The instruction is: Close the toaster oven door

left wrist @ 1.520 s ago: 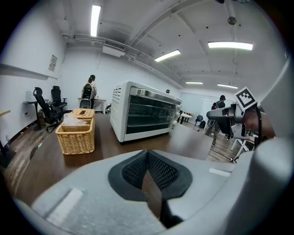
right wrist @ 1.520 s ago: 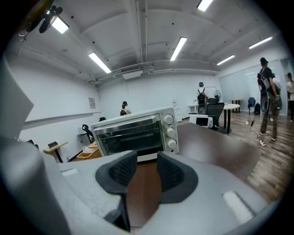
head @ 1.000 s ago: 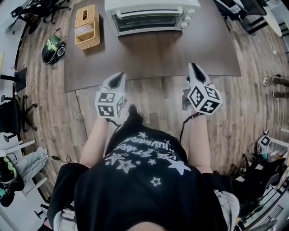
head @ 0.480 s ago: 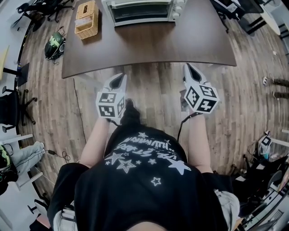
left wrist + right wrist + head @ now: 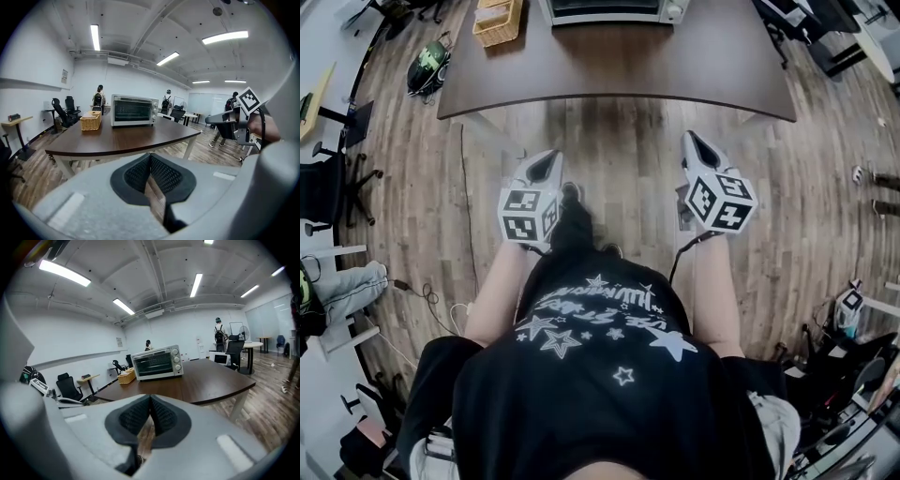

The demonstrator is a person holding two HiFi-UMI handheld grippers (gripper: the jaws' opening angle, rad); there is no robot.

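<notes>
The white toaster oven (image 5: 611,9) stands at the far end of the dark brown table (image 5: 619,66), cut off by the head view's top edge. Its glass door is up and closed in the left gripper view (image 5: 133,111) and in the right gripper view (image 5: 157,363). Both grippers hang over the wooden floor, well short of the table's near edge. My left gripper (image 5: 546,162) is shut with its pads together and nothing between them (image 5: 150,161). The right gripper (image 5: 694,142) is shut and empty too (image 5: 150,404).
A wicker basket (image 5: 499,17) sits on the table left of the oven. A dark helmet-like thing (image 5: 428,67) lies on the floor at the left, near office chairs (image 5: 328,187). People stand at the room's far end. More desks and chairs are at the right.
The table and oven have slid toward the top of the head view as the person backed away. Both grippers, earlier at the table's near edge, are now over bare floor.
</notes>
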